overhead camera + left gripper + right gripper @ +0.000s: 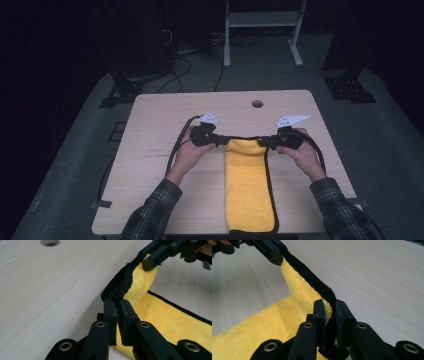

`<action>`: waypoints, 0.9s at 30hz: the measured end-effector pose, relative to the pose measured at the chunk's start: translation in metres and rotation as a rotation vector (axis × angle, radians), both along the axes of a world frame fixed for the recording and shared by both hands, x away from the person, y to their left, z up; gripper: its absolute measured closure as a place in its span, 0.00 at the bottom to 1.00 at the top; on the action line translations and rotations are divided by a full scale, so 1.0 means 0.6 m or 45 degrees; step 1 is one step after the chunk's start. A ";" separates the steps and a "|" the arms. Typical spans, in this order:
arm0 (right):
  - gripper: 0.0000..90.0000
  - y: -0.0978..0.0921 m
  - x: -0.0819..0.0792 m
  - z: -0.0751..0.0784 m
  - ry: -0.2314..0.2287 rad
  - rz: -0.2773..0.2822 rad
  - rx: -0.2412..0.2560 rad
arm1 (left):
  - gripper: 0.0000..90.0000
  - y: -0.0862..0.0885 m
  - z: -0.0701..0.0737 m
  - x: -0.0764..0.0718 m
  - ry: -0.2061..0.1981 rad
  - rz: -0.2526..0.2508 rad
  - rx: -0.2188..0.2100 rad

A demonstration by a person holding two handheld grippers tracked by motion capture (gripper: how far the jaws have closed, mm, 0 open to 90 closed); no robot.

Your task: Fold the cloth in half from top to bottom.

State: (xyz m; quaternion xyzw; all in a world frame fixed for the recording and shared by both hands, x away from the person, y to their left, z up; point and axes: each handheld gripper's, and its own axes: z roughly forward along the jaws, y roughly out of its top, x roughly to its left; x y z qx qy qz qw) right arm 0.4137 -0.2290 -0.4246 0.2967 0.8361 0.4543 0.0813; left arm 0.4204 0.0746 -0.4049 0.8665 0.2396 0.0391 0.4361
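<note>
A yellow cloth [248,185] with a black hem lies as a long strip from the table's middle to its front edge. Its far end is lifted off the wood. My left gripper [223,141] is shut on the far left corner, and my right gripper [263,143] is shut on the far right corner. In the left gripper view the jaws of my left gripper [118,305] pinch the black hem of the cloth [160,315], with the other gripper [151,263] beyond. In the right gripper view my right gripper [329,306] clamps the cloth [302,292] and its hem.
The wooden table [165,125] has a round cable hole [257,104] near its far edge. Black cables [172,150] trail from the grippers over the left side. A white desk frame [262,30] stands on the grey floor beyond.
</note>
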 end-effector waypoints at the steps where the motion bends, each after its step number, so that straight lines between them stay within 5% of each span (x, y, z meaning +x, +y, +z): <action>1: 0.88 0.000 0.000 0.000 0.000 0.000 0.000 | 0.95 0.000 0.000 0.000 0.000 0.000 0.000; 9: 0.88 0.004 -0.076 -0.029 0.073 0.109 -0.053 | 0.95 0.000 -0.032 -0.068 0.094 -0.077 0.011; 14: 0.88 0.007 -0.108 -0.060 0.110 0.149 -0.110 | 0.95 -0.010 -0.076 -0.102 0.142 -0.117 0.103; 22: 0.89 0.015 -0.115 -0.076 0.030 0.125 -0.160 | 0.95 -0.016 -0.092 -0.093 0.107 -0.101 0.163; 27: 0.89 0.020 -0.089 -0.076 -0.012 0.082 -0.186 | 0.95 -0.019 -0.092 -0.063 0.063 -0.040 0.168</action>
